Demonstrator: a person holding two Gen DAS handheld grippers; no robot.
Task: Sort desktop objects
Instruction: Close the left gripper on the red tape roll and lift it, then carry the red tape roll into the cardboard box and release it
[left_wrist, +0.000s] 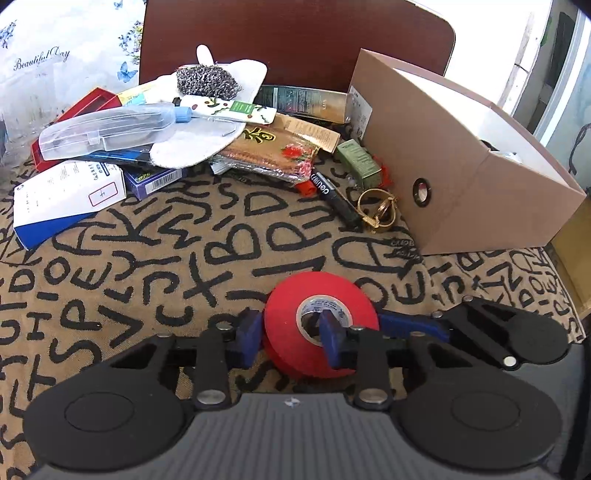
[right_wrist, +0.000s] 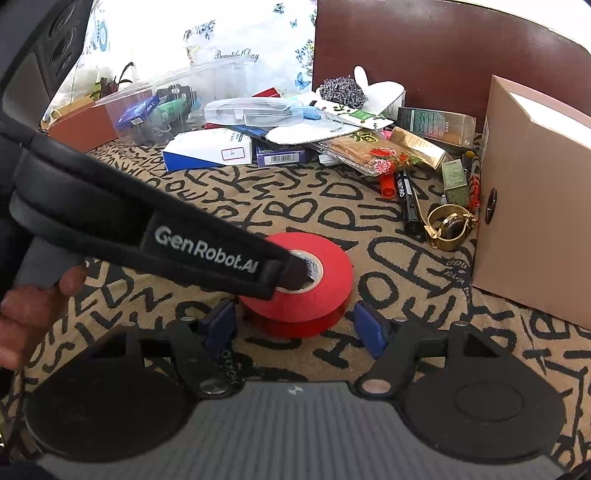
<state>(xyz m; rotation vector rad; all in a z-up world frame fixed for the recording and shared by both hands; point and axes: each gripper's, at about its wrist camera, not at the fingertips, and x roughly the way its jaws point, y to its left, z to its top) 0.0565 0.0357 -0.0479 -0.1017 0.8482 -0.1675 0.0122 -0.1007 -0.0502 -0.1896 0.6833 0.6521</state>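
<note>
Here the left tool (left_wrist: 290, 334) pinches one wall of the red tape roll (left_wrist: 291, 314) on the counter (left_wrist: 147, 258); the right tool (right_wrist: 295, 326) gapes around it. The thin grip may slip, dropping the roll.

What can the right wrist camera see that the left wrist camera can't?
Only the right view shows a clear bin of items at the back left, a hand, the left tool's strap and the right claw, open around the tape. Only the left view shows the left claw with one finger inside the tape's core and one outside, gripping its wall. Both show the red tape, the cardboard box, the gold watch and the clutter pile.
</note>
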